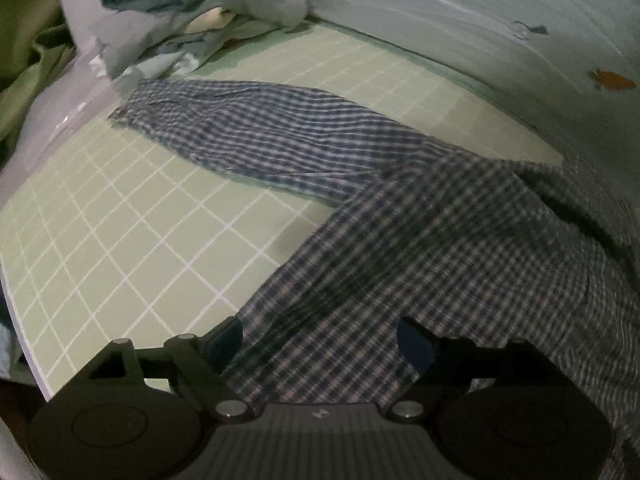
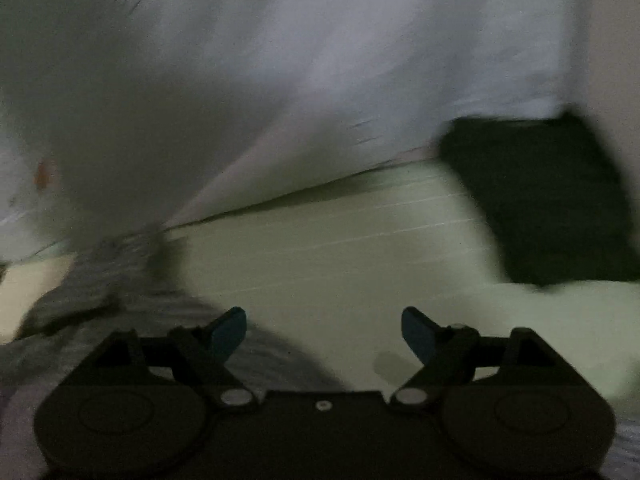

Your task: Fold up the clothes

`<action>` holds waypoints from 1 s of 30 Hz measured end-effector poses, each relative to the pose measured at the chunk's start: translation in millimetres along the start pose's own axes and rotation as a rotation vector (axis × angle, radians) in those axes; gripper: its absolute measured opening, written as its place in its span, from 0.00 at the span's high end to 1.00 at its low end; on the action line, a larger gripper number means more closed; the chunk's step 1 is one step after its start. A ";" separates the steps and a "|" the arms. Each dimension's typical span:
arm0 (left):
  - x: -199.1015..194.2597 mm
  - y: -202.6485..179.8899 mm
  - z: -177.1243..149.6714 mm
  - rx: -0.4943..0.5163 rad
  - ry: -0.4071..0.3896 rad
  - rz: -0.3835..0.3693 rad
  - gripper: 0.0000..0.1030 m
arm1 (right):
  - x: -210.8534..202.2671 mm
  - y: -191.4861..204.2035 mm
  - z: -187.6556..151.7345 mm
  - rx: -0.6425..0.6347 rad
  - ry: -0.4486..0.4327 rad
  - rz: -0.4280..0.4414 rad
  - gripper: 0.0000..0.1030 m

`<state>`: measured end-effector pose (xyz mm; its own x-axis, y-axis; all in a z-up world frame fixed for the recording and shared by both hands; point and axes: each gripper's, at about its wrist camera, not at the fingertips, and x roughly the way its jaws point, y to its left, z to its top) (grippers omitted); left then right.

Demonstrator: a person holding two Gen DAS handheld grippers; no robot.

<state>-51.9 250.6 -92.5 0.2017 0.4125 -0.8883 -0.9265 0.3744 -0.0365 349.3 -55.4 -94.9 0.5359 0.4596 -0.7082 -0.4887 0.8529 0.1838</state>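
From the left wrist view, the left gripper [image 1: 322, 340] stands with its fingers [image 1: 226, 338] wide apart. The plaid shirt [image 1: 400, 240] lies in the gap between them, its cloth running under and past the right finger; whether the pads press on it cannot be told, though they look clear of it. Ahead of the fingers a sleeve [image 1: 240, 132] of that shirt stretches away to the left across a pale green mat [image 1: 120, 248] ruled with a white grid. The mat lies on a pale bed sheet [image 1: 480, 20] that rises beyond it, printed with small motifs, one of them orange at the far right. Far ahead and left of the fingers sits a heap of crumpled clothes [image 1: 192, 12] in grey, blue and cream. An olive green cloth [image 1: 28, 60] hangs at the far left edge. No writing can be read.

From the right wrist view, which is badly blurred, the right gripper [image 2: 324, 334] has its blue-tipped fingers [image 2: 230, 330] spread wide with nothing between them. Under and ahead of them is the same green mat [image 2: 340, 240]. To the left of the left finger a grey smear of checked fabric [image 2: 120, 308] lies on the mat. Ahead and right of the fingers sits a dark folded item [image 2: 540, 200]. The white sheet [image 2: 280, 80] fills the upper part. No label or brand shows.
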 end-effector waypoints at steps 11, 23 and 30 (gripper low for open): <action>14.0 -13.5 15.4 -0.003 0.026 0.009 0.17 | 126.9 109.4 29.3 -0.253 0.134 0.259 0.31; 7.6 -5.8 17.0 0.020 0.008 0.015 0.17 | 155.2 132.2 91.2 -0.270 0.071 0.220 0.97; 6.7 -0.2 15.0 0.016 0.001 0.009 0.17 | 132.9 142.3 83.7 -0.329 0.030 0.102 0.66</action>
<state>-45.6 265.7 -91.6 0.1934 0.4150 -0.8891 -0.9231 0.3839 -0.0216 408.6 147.8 -105.7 0.4547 0.5264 -0.7184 -0.7372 0.6751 0.0281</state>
